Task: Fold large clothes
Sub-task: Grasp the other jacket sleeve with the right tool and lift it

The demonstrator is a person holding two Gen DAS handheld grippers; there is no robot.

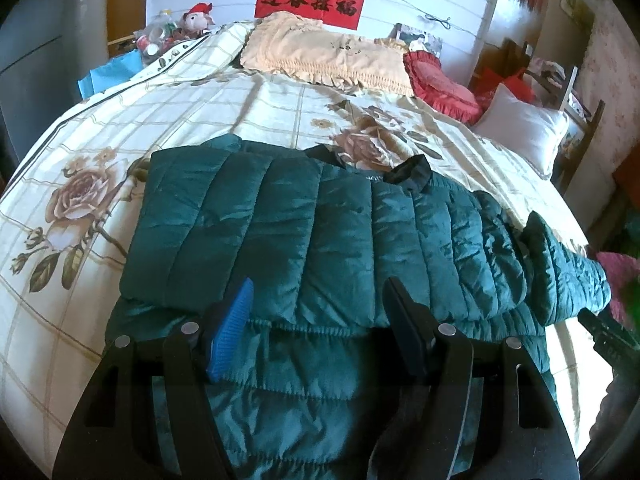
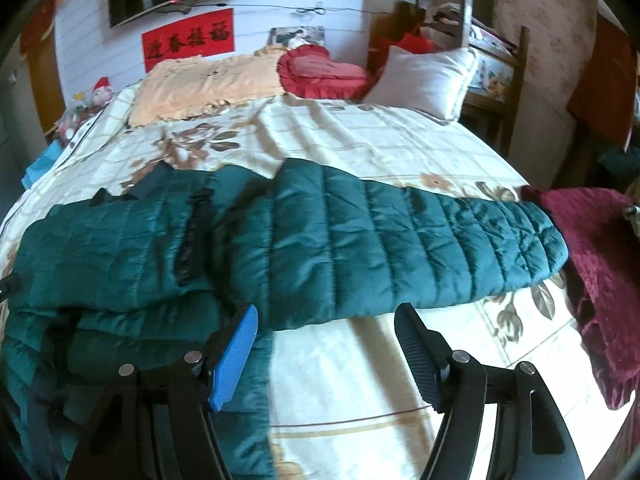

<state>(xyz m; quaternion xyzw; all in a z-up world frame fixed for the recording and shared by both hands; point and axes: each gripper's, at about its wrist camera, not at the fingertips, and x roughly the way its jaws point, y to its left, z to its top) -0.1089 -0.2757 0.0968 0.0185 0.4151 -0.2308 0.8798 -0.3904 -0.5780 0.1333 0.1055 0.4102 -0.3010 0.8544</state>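
Green puffer jacket (image 1: 320,232) on the bed (image 1: 120,128) has one side folded in, right sleeve (image 2: 420,236) still spread; left tongs (image 1: 320,312) and right tongs (image 2: 326,344) both gape empty

This is a bedroom in somebody's home. A wide bed (image 1: 200,120) wears a cream quilt printed with roses, with a frilled pillow (image 1: 320,56), a red heart cushion (image 1: 440,84) and a white pillow (image 2: 424,80) at its head. A red paper banner (image 1: 310,0) hangs on the white wall.
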